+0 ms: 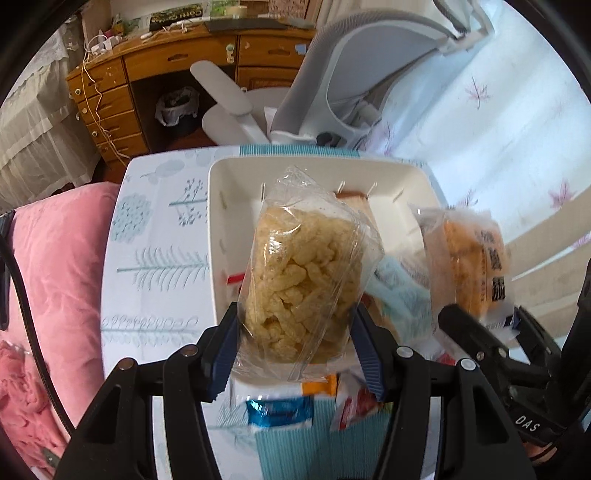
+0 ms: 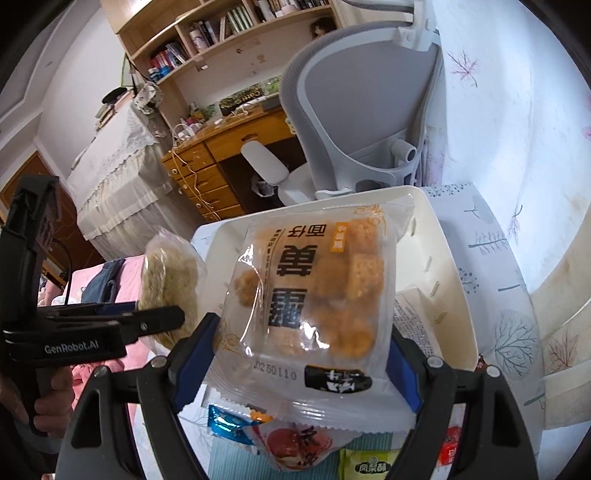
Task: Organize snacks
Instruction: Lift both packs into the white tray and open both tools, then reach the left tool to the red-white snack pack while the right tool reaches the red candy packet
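Left claw [image 1: 295, 354] pinching a clear puffed-snack bag [image 1: 303, 280], right claw [image 2: 306, 369] an orange-snack packet [image 2: 314, 295], above white bin [image 1: 236, 170].

Home bedroom-study: wooden desk [image 1: 155, 74], bookshelves [image 2: 221, 33], office chair [image 2: 362, 122], pink bedding [image 1: 55, 258].

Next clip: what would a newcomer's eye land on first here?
Two snack packs held up at once: the left gripper clamps a clear bag of puffed sticks, the right gripper a printed pack of golden cubes. Both hang over the white bin on the tree-patterned tablecloth.
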`<state>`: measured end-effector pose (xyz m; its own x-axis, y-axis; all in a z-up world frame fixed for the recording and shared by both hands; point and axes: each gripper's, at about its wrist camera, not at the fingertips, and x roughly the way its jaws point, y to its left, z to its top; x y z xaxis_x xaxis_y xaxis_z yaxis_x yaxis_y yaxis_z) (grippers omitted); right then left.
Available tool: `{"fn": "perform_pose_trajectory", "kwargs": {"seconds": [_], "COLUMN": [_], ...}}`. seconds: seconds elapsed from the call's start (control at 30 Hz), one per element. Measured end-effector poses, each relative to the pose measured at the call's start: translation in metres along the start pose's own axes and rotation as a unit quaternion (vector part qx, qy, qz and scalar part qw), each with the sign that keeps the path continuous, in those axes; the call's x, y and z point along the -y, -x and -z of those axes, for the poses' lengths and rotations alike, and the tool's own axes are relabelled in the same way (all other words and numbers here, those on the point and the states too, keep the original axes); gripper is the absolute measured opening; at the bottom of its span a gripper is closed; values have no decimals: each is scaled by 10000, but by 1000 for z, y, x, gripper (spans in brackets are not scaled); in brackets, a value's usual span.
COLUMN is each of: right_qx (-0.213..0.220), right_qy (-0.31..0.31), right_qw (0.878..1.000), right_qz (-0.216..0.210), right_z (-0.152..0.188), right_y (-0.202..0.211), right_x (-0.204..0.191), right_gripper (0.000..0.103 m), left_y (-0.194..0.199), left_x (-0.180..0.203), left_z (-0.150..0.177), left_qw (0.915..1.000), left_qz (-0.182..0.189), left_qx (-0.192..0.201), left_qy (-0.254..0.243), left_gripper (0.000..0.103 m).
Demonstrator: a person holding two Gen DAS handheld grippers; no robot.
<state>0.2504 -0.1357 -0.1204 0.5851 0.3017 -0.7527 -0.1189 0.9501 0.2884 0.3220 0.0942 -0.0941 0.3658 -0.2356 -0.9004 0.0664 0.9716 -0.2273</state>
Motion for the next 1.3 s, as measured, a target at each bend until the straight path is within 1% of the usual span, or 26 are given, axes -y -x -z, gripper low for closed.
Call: {"fn": "perform_pose_trajectory", "kwargs": {"seconds": [0.1,0.13,0.2,0.23,0.27,0.33,0.4,0.57,0.73,0.93,1.1,1.3], "right_qx": [-14,-62,-280,-426,-529,-662,-691,-330,-190,-101,-201,-321], "right_qy": [-59,-71,-70,-94,-153,-377,-562,-505,-591,-616,-670,-753], "right_qw": [10000,9999,9992,9985,9979,9966,9955,9974,9976,9975,9969,9961], "right_qz": [51,103,276,337,348,322,338,399,298,340,357,339], "right_z": [0,0,-1,0,0,3,7,6,11,30,50,71], "right_y": [-2,-3,-9,-13,-15,-18,-17,4,24,53,69,81], "right_x": [3,4,5,7,9,16,23,27,34,45,58,82], "right_gripper": [84,85,86,86,86,86,87,91,91,91,91,91], "left_y": [-7,-8,-8,-7,-6,-5,-4,6,18,26,25,15], "left_x": [1,1,2,3,4,6,7,10,20,37,52,69], "left_z": [-4,-4,-5,-5,-5,-5,-3,6,20,42,64,88], "left_qw": [10000,10000,9999,9999,9999,9999,9999,9999,9999,10000,9998,9989], "left_qz": [21,28,44,35,27,21,-6,17,19,21,12,-125], "left_qx": [8,27,27,49,74,42,-1,31,69,5,-134,-307], "left_qy": [49,81,113,124,124,108,111,153,84,74,158,345], "left_gripper": [57,58,74,87,89,89,89,89,89,89,89,89]}}
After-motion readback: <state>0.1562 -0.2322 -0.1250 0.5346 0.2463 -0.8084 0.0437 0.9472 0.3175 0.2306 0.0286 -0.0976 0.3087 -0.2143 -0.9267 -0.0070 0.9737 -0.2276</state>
